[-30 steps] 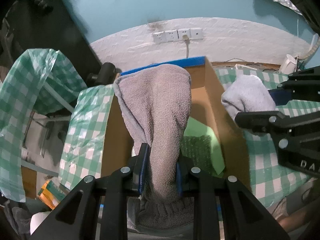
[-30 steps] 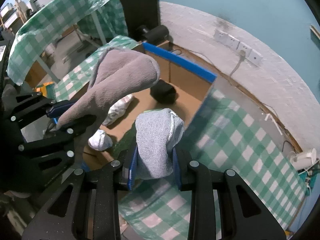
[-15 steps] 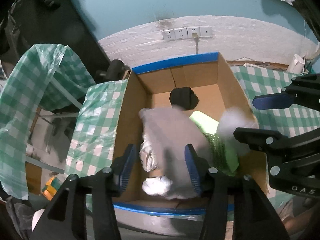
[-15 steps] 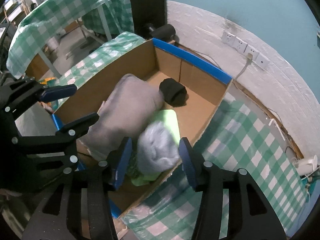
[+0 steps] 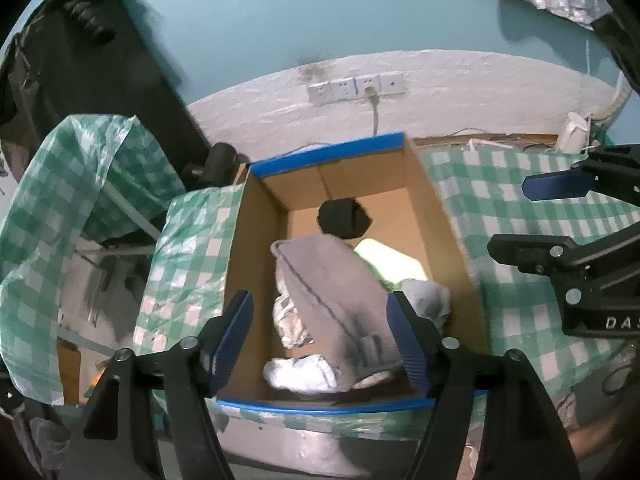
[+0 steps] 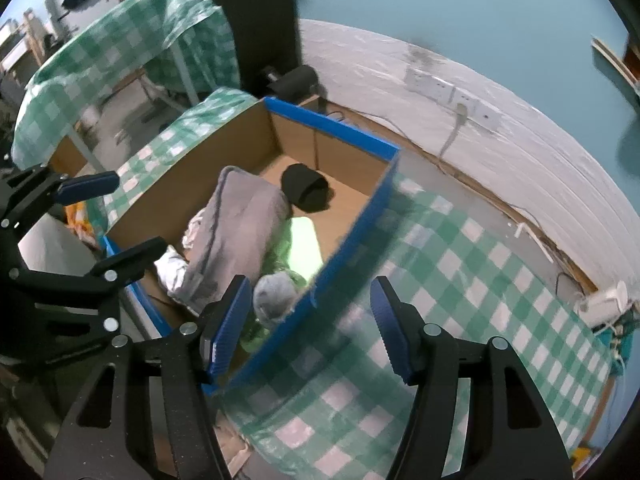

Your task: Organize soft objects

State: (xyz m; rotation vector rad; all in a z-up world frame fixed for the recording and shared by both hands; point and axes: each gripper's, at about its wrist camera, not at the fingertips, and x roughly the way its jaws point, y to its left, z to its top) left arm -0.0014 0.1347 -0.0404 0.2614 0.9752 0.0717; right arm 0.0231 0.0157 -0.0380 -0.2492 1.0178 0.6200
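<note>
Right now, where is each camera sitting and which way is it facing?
Left wrist: on the left gripper, looking steeply down into the cardboard box at the grey towel; its own opening fingers and the right gripper show.
Right wrist: on the right gripper, looking down over the box's right wall onto the checked tablecloth; its opening fingers and the left gripper show.
Shared: box, towel, black bundle, wall sockets.

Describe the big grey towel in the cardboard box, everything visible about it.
The grey towel is soft terry cloth, bundled long, with a darker seam along it. It lies slanted inside the cardboard box, resting on white crumpled items and a green item, its far end near a black bundle. Neither gripper touches it.
</note>
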